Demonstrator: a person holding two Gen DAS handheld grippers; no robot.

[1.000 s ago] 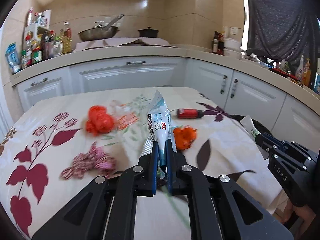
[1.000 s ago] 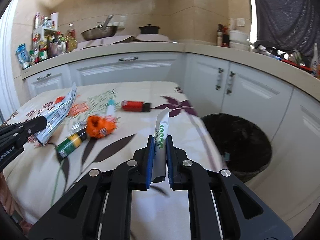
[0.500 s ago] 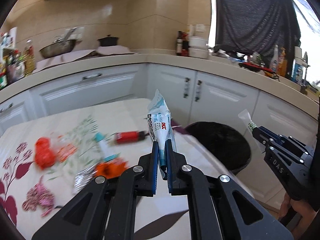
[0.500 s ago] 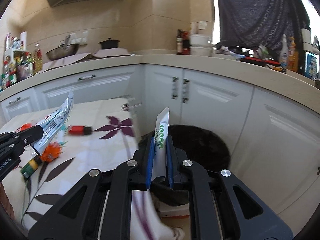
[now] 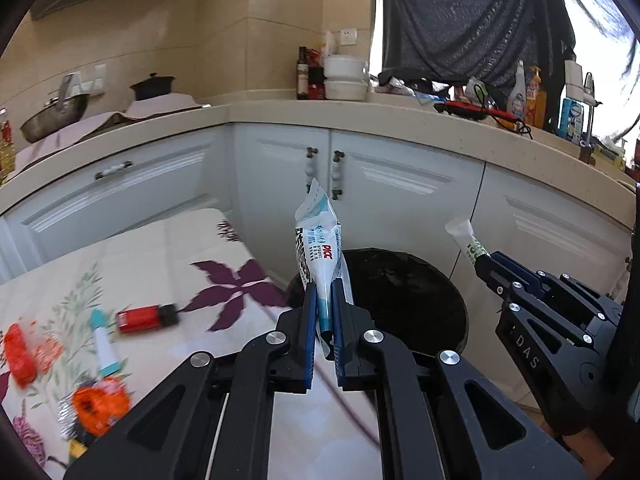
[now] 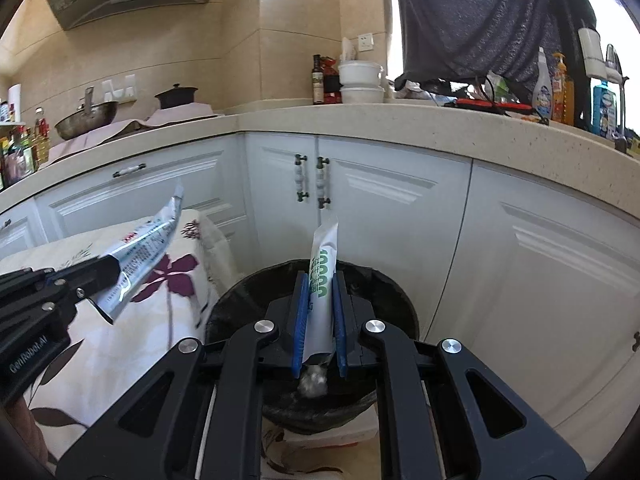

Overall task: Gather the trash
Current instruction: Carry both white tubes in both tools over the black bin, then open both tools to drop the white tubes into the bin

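My left hand-held gripper point(image 5: 325, 308) is pinched tight on a blue and white wrapper point(image 5: 318, 246). The wrapper sticks up from between the blue pads. Its top end is torn. In the right wrist view I see this same wrapper point(image 6: 138, 254) out to the left, poking up at a slant over the flowered cloth.

My right hand-held gripper point(image 6: 320, 312) is squeezed tight on a white tube with green marks point(image 6: 322, 280). The tube stands up between the pads, and its crinkled bottom end hangs out below them. In the left wrist view the tube's point(image 5: 466, 238) tip points up and to the left.

Just past both grippers is the black trash bin point(image 6: 384, 292). It has a black bag in it and it sits on the floor by the white cupboard doors point(image 6: 404, 200). The tube is right over the bin's open mouth. The wrapper is in front of the bin's left rim in the left wrist view.

To the left is a counter with a flowered cloth point(image 5: 160, 264). More trash lies on it: a red bottle with a dark cap point(image 5: 146, 318), a small white and teal tube point(image 5: 103, 344), an orange crumpled thing point(image 5: 100, 402), and a red thing point(image 5: 18, 354) near the edge. They look blurry.
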